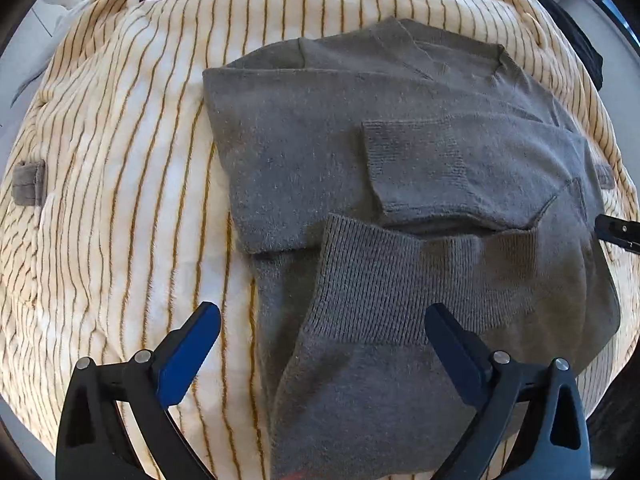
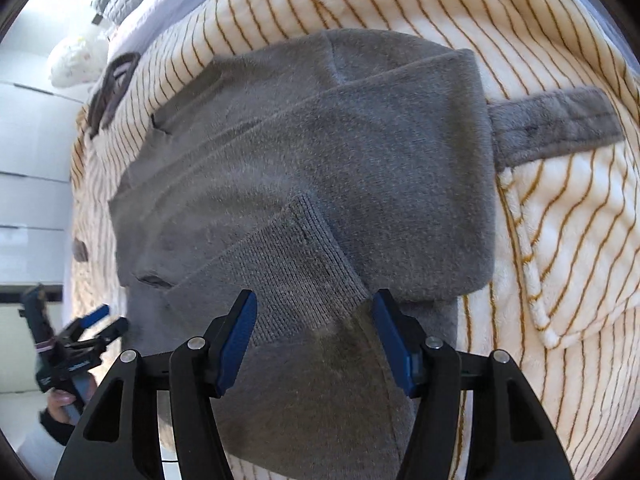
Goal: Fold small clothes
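A small grey knit sweater [image 1: 320,152] lies partly folded on a cream blanket with thin brown stripes [image 1: 120,184]. Its sleeves are folded in over the body, ribbed cuffs on top. My left gripper [image 1: 322,320] is open, fingers spread wide, just above the near ribbed edge [image 1: 384,280]. In the right wrist view the same sweater [image 2: 360,152] fills the middle. My right gripper [image 2: 314,304] is open, straddling a ribbed cuff [image 2: 296,268] without closing on it. The left gripper also shows in the right wrist view [image 2: 94,328] at the sweater's left edge. The right gripper's tip [image 1: 618,232] shows at the right edge of the left wrist view.
Grey fabric tabs [image 2: 556,120] [image 1: 28,182] are sewn on the blanket. A lilac sheet and a white pillow [image 2: 76,58] lie at the far left. White drawers [image 2: 28,140] stand beyond the bed. A dark garment [image 1: 576,36] lies at the far right.
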